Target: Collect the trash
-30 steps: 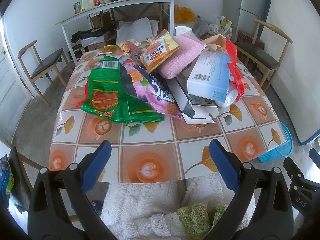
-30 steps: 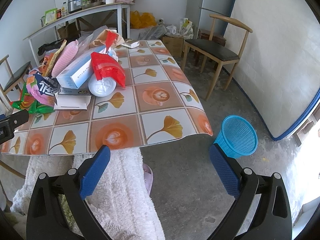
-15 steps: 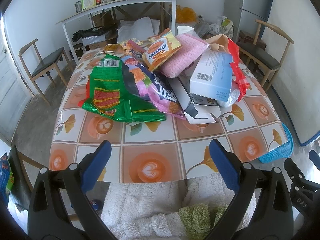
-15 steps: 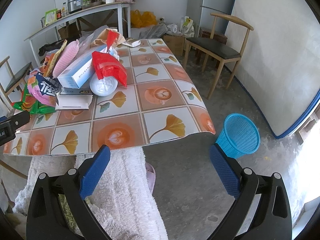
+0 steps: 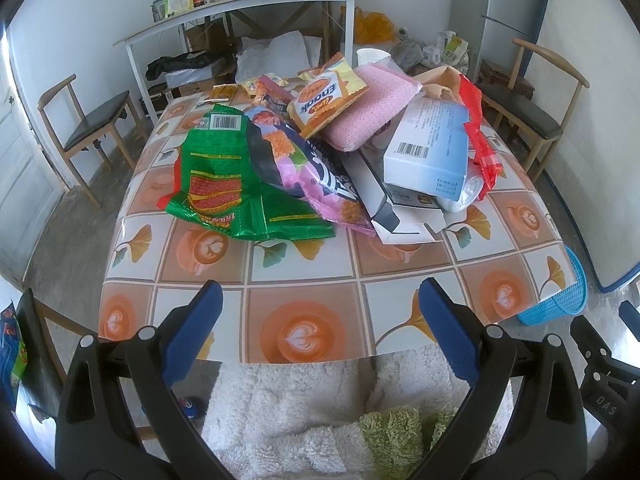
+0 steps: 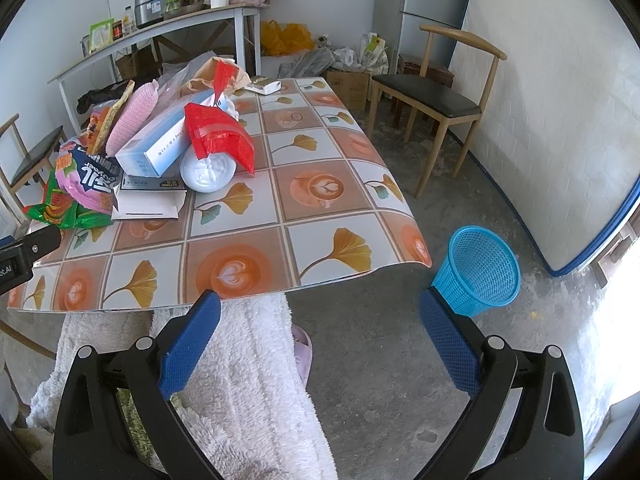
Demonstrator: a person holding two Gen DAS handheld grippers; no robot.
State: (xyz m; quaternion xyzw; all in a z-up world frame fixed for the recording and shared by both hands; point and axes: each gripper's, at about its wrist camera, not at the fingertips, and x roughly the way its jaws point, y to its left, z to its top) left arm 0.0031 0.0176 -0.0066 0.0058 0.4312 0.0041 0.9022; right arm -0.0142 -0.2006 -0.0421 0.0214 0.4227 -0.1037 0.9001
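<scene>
A heap of trash lies on the patterned table [image 5: 304, 332]: a green snack bag [image 5: 224, 176], a pink and dark chip bag [image 5: 316, 184], an orange snack packet [image 5: 328, 100], a pale blue box [image 5: 432, 148] and a red wrapper [image 5: 480, 136]. My left gripper [image 5: 320, 320] hangs open over the table's near edge, well short of the heap. My right gripper [image 6: 320, 332] is open above the floor by the table corner. The red wrapper [image 6: 218, 132], blue box [image 6: 160, 146] and a white round lid [image 6: 208, 170] show at its left. A blue mesh basket [image 6: 478, 272] stands on the floor.
Wooden chairs stand at the right [image 6: 436, 96] and the far left [image 5: 88, 116]. A long shelf table [image 5: 240, 8] with jars and a pot lines the back wall. A person's white fluffy garment [image 6: 256, 384] lies under both grippers. The basket [image 5: 560, 300] sits past the table's right corner.
Both views have crept slightly forward and up, so the table and heap sit a little lower in frame. Both grippers have stayed open.
</scene>
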